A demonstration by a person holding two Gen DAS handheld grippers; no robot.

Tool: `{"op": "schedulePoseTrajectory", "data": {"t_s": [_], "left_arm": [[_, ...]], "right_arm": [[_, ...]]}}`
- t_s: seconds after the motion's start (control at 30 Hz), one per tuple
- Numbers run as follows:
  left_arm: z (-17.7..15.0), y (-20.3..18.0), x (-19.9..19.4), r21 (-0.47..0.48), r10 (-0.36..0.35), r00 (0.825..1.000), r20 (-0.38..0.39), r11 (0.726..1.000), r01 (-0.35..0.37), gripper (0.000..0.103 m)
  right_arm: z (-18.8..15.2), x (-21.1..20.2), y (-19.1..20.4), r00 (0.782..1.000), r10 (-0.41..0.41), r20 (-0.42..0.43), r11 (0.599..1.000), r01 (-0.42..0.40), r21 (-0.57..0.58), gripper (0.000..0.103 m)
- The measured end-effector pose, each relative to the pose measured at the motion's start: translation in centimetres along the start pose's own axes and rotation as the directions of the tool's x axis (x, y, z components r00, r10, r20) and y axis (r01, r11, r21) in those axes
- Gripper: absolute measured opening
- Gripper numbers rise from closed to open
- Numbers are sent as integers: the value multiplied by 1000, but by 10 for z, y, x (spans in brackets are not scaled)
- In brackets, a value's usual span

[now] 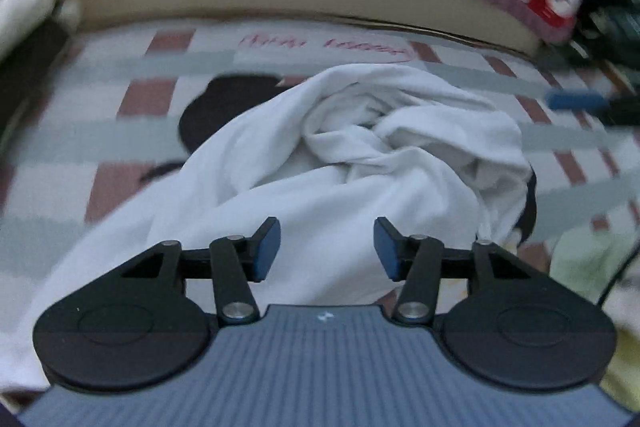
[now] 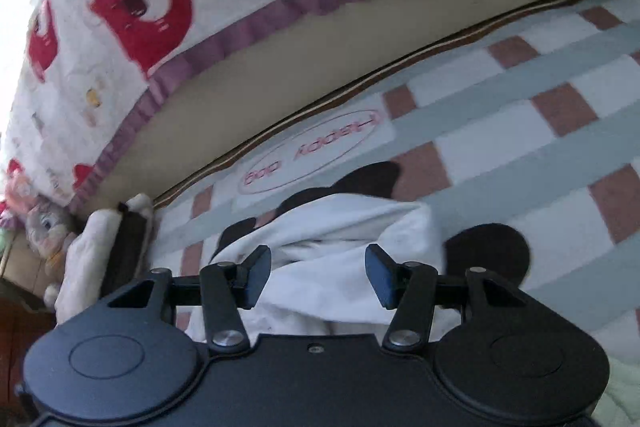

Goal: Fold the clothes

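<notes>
Checked blanket [image 1: 60, 131]; shirt [image 1: 320, 155] seemingly below gripper [image 1: 327, 249]

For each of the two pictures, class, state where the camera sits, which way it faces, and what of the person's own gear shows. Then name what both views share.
Left wrist: on the left claw, facing down at the crumpled white garment; open jaws show.
Right wrist: on the right claw, facing down over the white garment toward the bed edge; open jaws show.
Shared: garment, checked mat, bed.
</notes>
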State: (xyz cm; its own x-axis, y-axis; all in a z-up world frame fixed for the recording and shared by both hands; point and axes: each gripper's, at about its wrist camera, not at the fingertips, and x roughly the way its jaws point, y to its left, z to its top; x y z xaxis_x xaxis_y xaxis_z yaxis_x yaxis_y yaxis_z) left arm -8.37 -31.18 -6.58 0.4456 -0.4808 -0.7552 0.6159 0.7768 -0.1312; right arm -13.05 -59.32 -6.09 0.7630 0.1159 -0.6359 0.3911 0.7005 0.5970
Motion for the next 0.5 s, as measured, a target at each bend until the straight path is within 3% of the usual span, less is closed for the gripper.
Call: {"op": "schedulePoseTrajectory", "data": {"t_s": [0.17, 0.33, 0.43, 0.47, 0.5], "left_arm": [[-10, -34, 9, 201, -24, 999, 43, 980, 15, 68], [-13, -48, 40, 247, 28, 999, -17, 969, -23, 69], [-11, -50, 50, 271, 49, 999, -14, 962, -43, 71], [-12, -51, 51, 283, 51, 999, -2, 958, -48, 62], [-12, -52, 52, 299, 73, 997, 13, 952, -73, 35]], "right_arm": [[-15, 31, -5, 982, 25, -186, 999, -16, 46, 62], [-32, 58, -26, 938, 4, -346, 983, 59, 172, 62], [-36, 64, -32, 931, -19, -364, 978, 93, 185, 62], [-37, 65, -34, 931, -34, -364, 977, 108, 185, 62], [-36, 67, -36, 932, -42, -360, 975, 117, 188, 62]]}}
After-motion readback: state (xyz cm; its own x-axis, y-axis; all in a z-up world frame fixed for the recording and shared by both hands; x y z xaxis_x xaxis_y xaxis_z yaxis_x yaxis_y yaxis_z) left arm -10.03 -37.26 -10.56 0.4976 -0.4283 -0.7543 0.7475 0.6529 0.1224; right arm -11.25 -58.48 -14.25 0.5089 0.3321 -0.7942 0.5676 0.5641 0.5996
